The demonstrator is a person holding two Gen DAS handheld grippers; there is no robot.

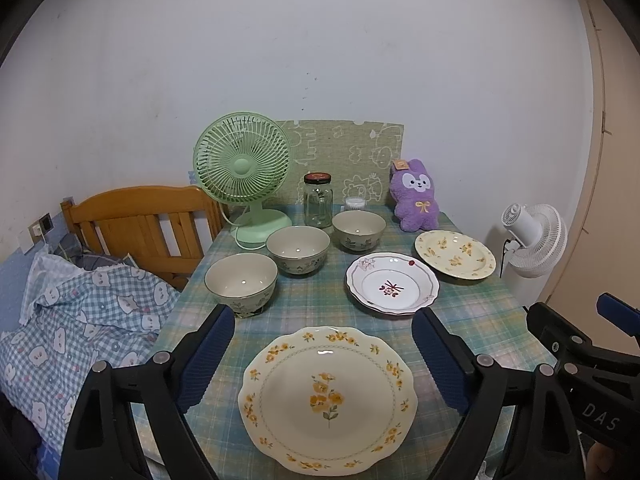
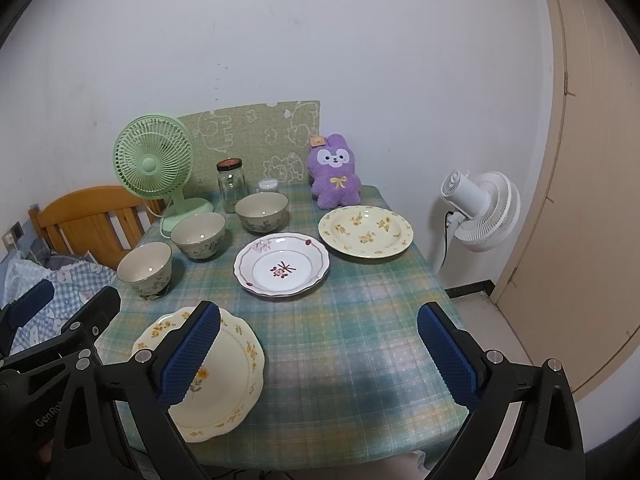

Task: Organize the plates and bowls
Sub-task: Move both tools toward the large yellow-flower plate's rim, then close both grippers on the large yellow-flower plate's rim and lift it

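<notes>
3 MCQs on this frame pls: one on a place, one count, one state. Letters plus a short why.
1. What stands right behind the far bowl?
A. white fan
B. glass jar
C. purple plush

2. How many bowls are on the table?
A. two
B. three
C. four

3. What state is the left gripper in?
A. jaws open, empty
B. shut on a bowl
C. shut on a plate

Answers:
1 B: the glass jar stands just behind that bowl's left rim.
2 B: near bowl, middle bowl and far bowl line up diagonally.
3 A: the jaws stand wide over the big yellow-flower plate and touch nothing.
</notes>
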